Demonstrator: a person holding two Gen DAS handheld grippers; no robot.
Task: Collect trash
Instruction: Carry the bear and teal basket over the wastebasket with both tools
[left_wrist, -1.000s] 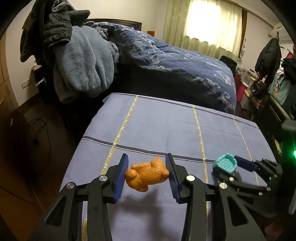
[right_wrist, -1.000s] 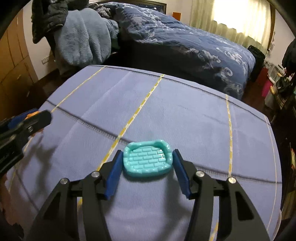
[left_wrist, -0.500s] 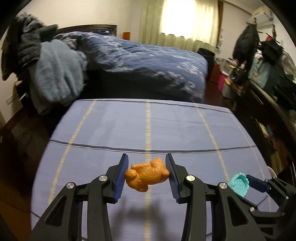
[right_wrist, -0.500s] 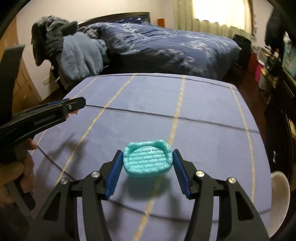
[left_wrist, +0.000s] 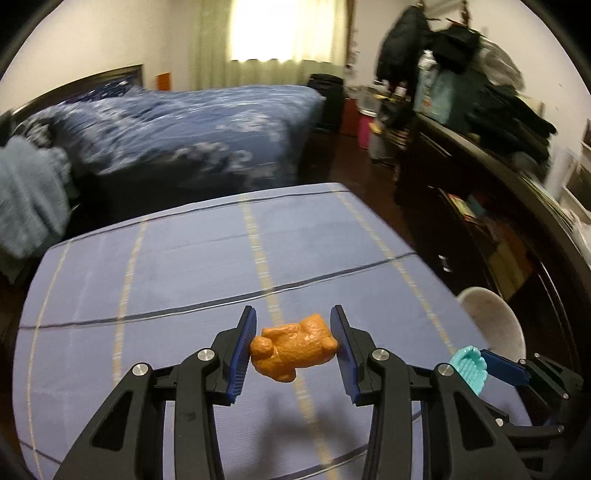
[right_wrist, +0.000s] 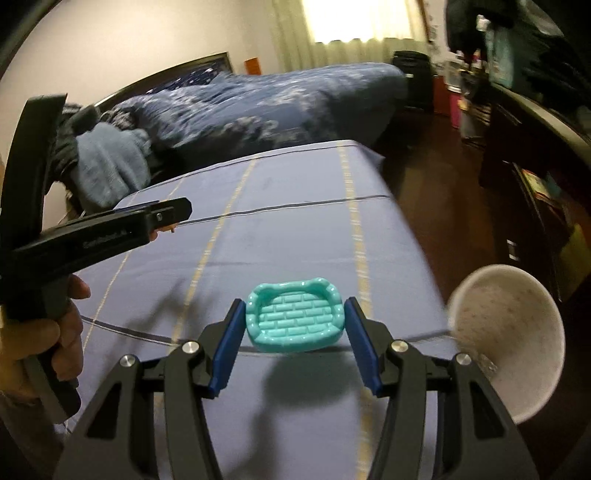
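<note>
**blue_tote:** Over the striped blue cover (left_wrist: 207, 266) is where both tools hang right now, each carrying one piece. Off the cover's right edge, lower down, sits a white bin (right_wrist: 517, 332), open mouth tilted toward the right camera. My read is that's where the trash goes, so the step in hand looks like carry-and-drop. How would you do it cleanly?

**knobby42:** Biggest thing first: get each load fully past the bin's rim before letting go. The bin is beside the cover, not on it, so releasing early probably leaves the piece on the fabric or the floor. I'd go one tool at a time so the two don't bump.

**blue_tote:** Which one first?

**knobby42:** Right gripper (right_wrist: 293, 328), I'd guess, since the bin is just beside it. It's clamped on the teal tray (right_wrist: 295, 319) across the tray's short ends, tray lying roughly level, hollow side up, clear of the cover judging by its shadow underneath. Centre it over the opening, then spread the fingers.

**blue_tote:** And the left?

**knobby42:** Left gripper (left_wrist: 293, 349) is squeezed on the orange bear (left_wrist: 293, 345), pads on its head and feet ends, bear lying sideways and lifted off the cover. It points forward along the cover with the bin well off to its right, so it needs a longer swing across.

**blue_tote:** Hand pose?

**knobby42:** The right view shows the left hand (right_wrist: 44, 332) wrapped round its tool's handle, tool body angled up and forward. The right hand isn't visible in either view.
</note>
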